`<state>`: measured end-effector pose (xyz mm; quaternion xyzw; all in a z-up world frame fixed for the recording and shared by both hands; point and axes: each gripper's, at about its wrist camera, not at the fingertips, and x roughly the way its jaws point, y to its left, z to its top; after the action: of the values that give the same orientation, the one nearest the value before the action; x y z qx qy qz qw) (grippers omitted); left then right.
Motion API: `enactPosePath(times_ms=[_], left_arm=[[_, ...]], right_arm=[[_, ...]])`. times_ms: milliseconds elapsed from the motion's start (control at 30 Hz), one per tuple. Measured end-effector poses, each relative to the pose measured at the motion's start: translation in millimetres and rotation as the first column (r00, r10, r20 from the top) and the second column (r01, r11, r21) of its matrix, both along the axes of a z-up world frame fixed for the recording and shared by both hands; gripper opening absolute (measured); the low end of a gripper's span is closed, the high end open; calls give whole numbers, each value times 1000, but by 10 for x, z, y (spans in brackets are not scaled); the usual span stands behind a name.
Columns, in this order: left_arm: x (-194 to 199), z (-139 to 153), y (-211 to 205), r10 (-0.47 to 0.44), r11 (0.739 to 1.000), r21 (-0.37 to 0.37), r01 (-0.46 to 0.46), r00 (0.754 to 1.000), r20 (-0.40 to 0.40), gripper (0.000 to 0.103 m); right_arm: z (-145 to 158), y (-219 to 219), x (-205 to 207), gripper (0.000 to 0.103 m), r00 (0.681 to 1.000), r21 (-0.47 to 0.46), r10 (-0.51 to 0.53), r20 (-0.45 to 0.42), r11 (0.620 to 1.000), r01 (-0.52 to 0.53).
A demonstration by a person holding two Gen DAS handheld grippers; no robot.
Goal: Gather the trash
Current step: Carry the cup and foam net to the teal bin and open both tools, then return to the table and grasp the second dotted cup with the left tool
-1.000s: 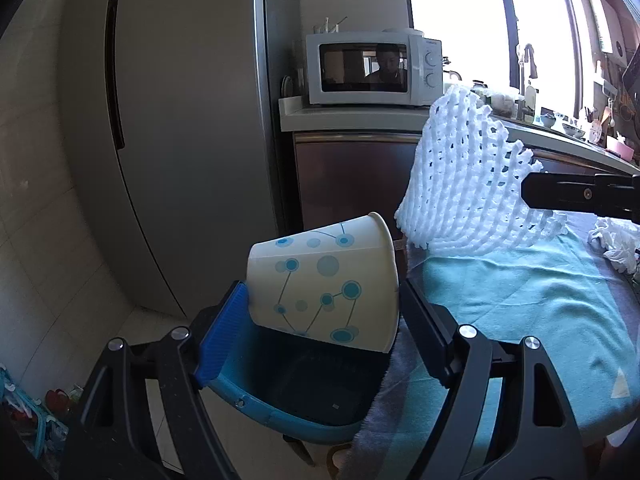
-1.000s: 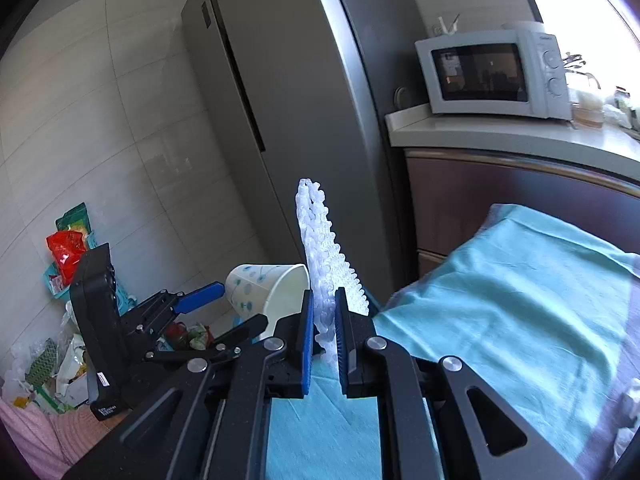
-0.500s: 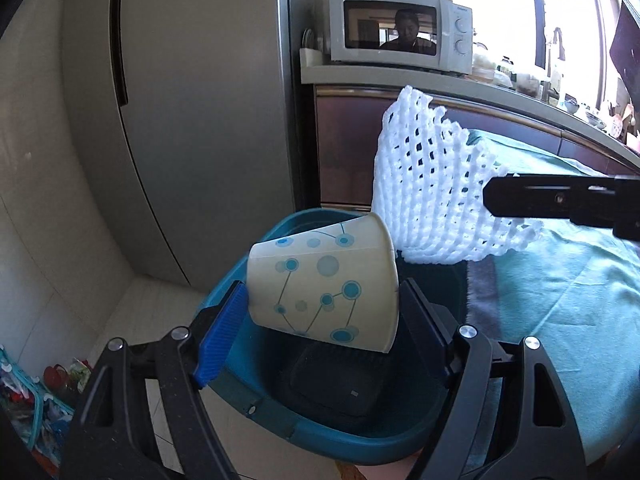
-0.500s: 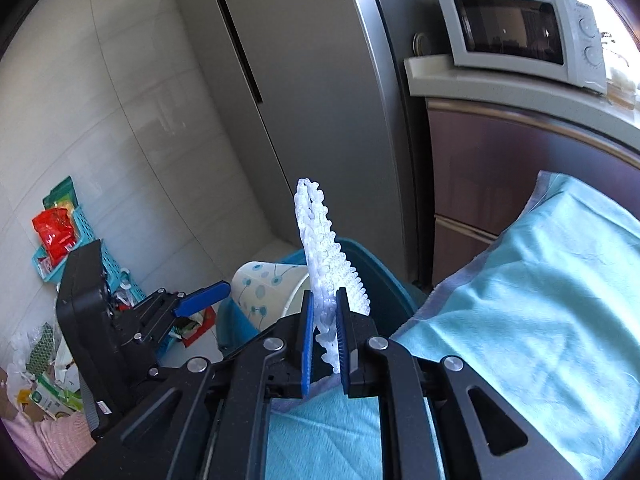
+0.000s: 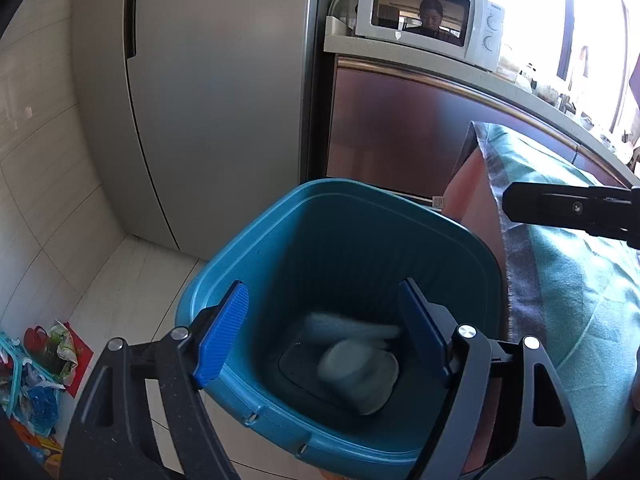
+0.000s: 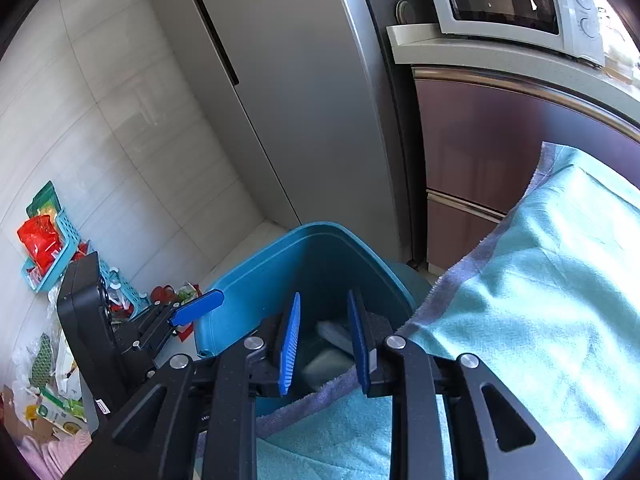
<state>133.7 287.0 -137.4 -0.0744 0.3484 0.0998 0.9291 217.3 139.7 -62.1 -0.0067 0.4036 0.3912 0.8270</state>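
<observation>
**Cup and foam net lie in the blue bin, both claws empty**

On the far left of the floor stands a light blue plastic basket [image 6: 48,256] with a red bag [image 6: 38,236] in it, and more packets lie around it against the tiled wall. Beside this, the left gripper [image 5: 324,328] hangs over the blue trash bin [image 5: 256,248]. Its jaws are wide apart and nothing is between them; the blue pads [image 5: 222,334] frame the mouth of the bin. In the right wrist view the same gripper [image 6: 196,308] shows at the left rim of the bin.

At the bottom of the bin lies the paper cup [image 5: 358,374], blurred, on its side. Just behind it, touching it, lies the white foam net [image 5: 348,330], also blurred. From the right wrist view the cup [image 6: 326,366] and the net [image 6: 334,334] are seen low in the bin [image 6: 256,284], between the pads.

The right gripper [image 6: 324,340] points down at the bin from over the table edge. Its jaws have just been opening; they stand a little apart, with nothing pressed between them. In the left wrist view only one black finger [image 5: 568,210] of it reaches in from the right.

To the right is the table with a turquoise cloth [image 6: 540,300]. Behind stand a grey refrigerator [image 5: 216,80] and a white microwave [image 5: 428,16] on the counter [image 5: 520,88].
</observation>
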Motion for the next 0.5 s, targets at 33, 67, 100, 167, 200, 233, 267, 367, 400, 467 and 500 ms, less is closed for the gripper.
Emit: enactPosePath(times_ms=[33,67,100,167,200,233,267,367,400,467,500], left_arm=[[-7,10,-1,3,1000,1,-3,1000,5,76],[-19,29,-3,5,1000,-1,-5,1000,11,77],[-31,55,-14,3,1000,-4,-3,1000,20,76],[-116,114,-67,-1,1000,-4,1,999,40,77],[-153,153,-95,-5,1000,0,5,999,50,77],[-196,198,-127,-12,1000,4,11,998,62,77],[-215,242,-164,-20,1000,6,20,997,75,78],[-316,400,-314,-61,998,9,61,991,121,80],[-345,457,-378,-77,997,16,76,988,136,81],[-402,557,-519,-118,993,20,116,979,165,82],[-428,610,-589,-140,990,23,138,974,178,83]], right_arm=[[1,-21,-1,25,1000,4,-2,-1,1000,2],[3,-47,-13,26,1000,6,-3,-3,1000,3],[4,-84,-30,26,1000,7,-5,-1,1000,5],[17,-168,-72,28,1000,15,-11,-3,1000,11],[33,-210,-93,28,1000,21,-13,-3,1000,13],[51,-260,-117,29,1000,26,-17,1,1000,16],[75,-312,-147,31,1000,29,-19,8,999,18],[186,-498,-274,38,999,43,-26,45,999,24],[222,-573,-320,38,998,48,-33,60,998,30],[294,-743,-413,42,996,59,-45,83,997,41],[324,-846,-464,43,993,61,-60,98,997,54]])
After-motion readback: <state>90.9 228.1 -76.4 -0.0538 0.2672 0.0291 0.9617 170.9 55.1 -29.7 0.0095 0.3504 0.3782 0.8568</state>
